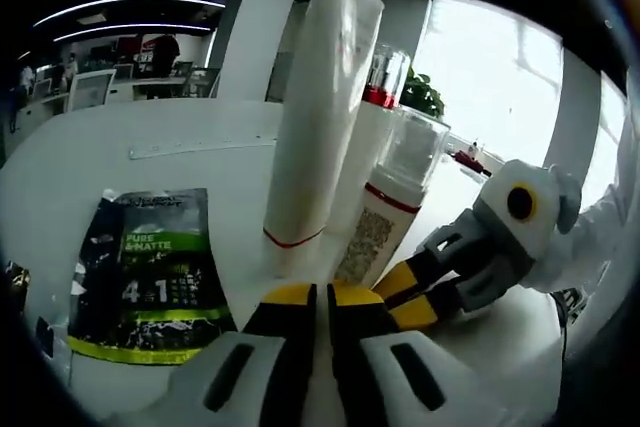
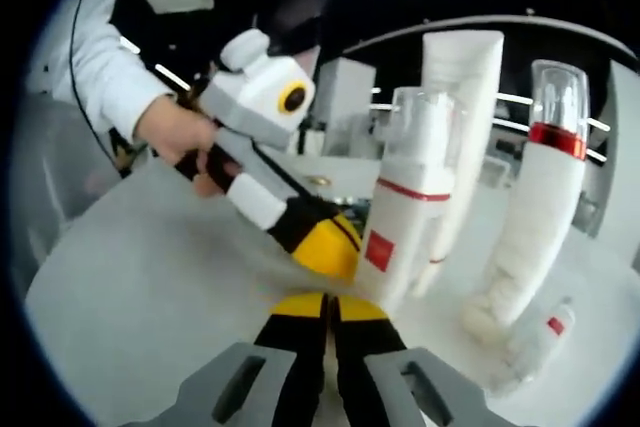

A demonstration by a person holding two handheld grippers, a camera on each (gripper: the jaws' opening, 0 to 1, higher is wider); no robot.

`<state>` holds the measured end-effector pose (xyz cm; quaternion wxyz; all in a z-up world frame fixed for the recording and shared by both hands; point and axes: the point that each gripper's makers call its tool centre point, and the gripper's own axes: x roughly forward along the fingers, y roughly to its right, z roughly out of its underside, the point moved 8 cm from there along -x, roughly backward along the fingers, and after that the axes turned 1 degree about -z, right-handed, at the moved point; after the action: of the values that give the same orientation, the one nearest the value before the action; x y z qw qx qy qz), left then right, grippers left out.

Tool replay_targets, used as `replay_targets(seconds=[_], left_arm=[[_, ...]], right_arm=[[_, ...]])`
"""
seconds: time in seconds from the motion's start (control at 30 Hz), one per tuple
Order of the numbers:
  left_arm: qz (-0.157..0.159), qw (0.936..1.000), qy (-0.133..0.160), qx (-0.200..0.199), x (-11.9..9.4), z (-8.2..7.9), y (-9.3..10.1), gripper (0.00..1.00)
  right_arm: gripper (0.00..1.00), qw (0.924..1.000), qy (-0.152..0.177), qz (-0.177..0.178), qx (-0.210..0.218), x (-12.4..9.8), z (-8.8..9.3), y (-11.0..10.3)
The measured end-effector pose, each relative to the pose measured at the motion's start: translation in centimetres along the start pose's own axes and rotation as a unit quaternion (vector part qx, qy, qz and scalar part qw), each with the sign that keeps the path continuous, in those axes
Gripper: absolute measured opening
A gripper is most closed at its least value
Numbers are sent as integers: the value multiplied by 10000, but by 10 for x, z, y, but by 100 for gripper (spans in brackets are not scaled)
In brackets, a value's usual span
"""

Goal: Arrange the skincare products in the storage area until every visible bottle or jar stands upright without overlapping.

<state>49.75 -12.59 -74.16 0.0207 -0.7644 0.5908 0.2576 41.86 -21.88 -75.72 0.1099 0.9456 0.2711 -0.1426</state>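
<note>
A tall white tube (image 1: 322, 117) stands upright just beyond my left gripper (image 1: 321, 299), whose jaws are shut with nothing between them. Right of the tube stand a white foam bottle (image 1: 392, 197) with a clear cap and a red-banded bottle (image 1: 384, 75) behind it. My right gripper (image 1: 418, 292) comes in from the right, next to the foam bottle's base. In the right gripper view my right gripper (image 2: 326, 309) is shut and empty, with my left gripper (image 2: 328, 243) ahead of it, beside the foam bottle (image 2: 408, 209). Tube (image 2: 462, 87) and red-banded bottle (image 2: 545, 197) stand upright. A small white bottle (image 2: 538, 342) lies on its side.
A dark green-and-black sachet (image 1: 150, 277) lies flat on the white table (image 1: 90, 157) to the left. A person's hand (image 2: 172, 132) and white sleeve hold the left gripper. Bare table (image 2: 150, 277) spreads to the left in the right gripper view.
</note>
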Motion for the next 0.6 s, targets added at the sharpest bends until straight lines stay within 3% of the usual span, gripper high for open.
replay_targets(seconds=[0.33, 0.43, 0.6], left_arm=[[-21, 10000, -47, 6, 0, -1, -5, 0], [-266, 9995, -187, 24, -3, 2, -11, 0], [-582, 9981, -166, -103, -9, 0, -21, 0]], right_arm=[[0, 9999, -17, 102, 115, 0, 1, 7], [0, 9999, -11, 84, 131, -2, 2, 6], [0, 10000, 14, 25, 89, -6, 3, 2]])
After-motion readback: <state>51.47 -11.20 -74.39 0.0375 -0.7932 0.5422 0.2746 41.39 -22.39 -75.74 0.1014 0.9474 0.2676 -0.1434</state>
